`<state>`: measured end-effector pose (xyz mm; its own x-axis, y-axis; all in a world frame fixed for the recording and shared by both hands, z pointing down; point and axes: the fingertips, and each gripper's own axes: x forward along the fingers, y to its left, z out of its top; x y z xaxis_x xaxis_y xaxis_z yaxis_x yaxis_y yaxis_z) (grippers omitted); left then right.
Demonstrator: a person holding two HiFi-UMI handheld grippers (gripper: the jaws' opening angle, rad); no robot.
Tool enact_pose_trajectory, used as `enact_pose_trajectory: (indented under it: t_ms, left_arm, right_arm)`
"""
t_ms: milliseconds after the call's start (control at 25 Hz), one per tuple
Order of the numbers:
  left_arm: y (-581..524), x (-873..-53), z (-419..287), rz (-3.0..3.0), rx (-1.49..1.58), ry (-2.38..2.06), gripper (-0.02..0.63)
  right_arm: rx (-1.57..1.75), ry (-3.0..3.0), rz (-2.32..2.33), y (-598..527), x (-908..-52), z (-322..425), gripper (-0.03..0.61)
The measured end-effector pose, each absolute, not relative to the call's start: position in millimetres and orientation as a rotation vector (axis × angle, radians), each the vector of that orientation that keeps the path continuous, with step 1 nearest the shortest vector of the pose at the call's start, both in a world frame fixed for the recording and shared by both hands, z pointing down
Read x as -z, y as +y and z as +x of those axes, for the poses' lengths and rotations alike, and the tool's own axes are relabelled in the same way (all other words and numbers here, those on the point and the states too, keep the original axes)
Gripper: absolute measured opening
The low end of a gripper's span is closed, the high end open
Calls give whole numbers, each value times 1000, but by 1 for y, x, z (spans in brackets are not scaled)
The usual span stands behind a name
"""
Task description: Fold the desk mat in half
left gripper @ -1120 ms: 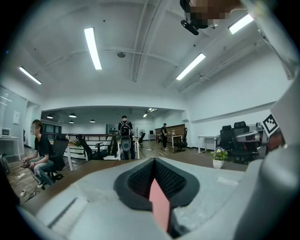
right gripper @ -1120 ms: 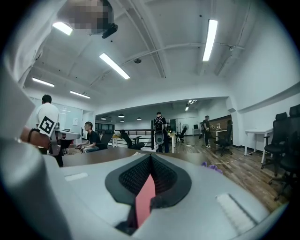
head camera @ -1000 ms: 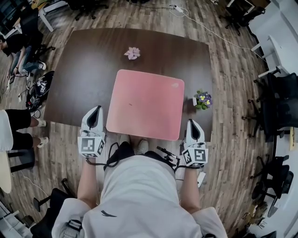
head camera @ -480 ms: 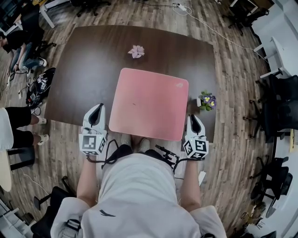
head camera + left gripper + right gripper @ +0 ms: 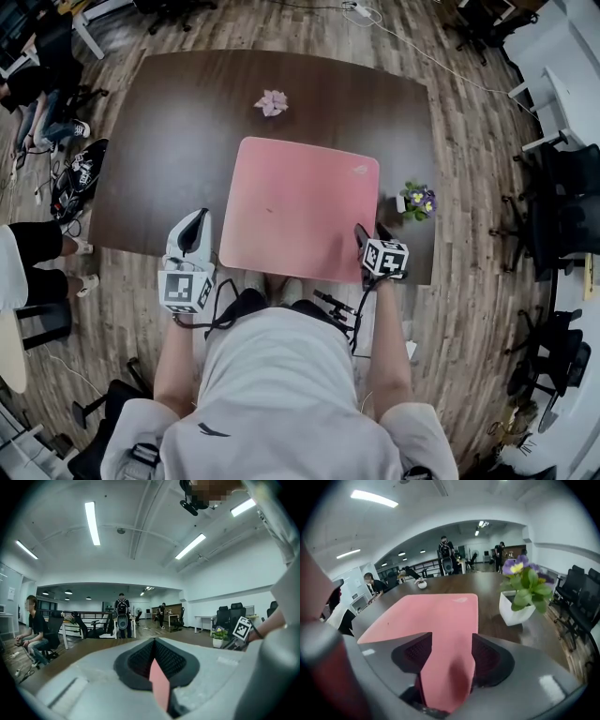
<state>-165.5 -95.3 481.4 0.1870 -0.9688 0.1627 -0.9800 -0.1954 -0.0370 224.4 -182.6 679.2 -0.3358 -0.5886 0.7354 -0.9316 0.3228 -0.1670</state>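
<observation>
The pink desk mat (image 5: 300,206) lies flat on the dark wooden table (image 5: 159,141), its near edge overhanging the table's front. My right gripper (image 5: 361,236) is at the mat's near right corner. Its jaws are opening and stand wide, and in the right gripper view the mat (image 5: 436,613) runs between them without the pads (image 5: 487,658) pressing on it. My left gripper (image 5: 194,223) rests at the table's front edge, just left of the mat and apart from it. Its jaws (image 5: 154,644) are shut and point up at the room, with a thin pink sliver between them.
A small white pot of purple and yellow flowers (image 5: 413,201) stands right of the mat, close to my right gripper. A pink paper flower (image 5: 272,103) lies beyond the mat's far edge. Office chairs and seated people ring the table.
My right gripper has swung in from beside the mat to its near right corner, turned, and opened its jaws. The left gripper has stayed in place.
</observation>
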Motion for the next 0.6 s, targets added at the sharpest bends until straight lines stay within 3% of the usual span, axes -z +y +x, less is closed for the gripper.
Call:
enact_pose_trajectory:
  t_ms: [600]
  left_arm:
    - [-91, -493, -173, 2323, -256, -1933, 6]
  right_arm:
    - [-865, -1845, 1282, -199, -725, 237, 284]
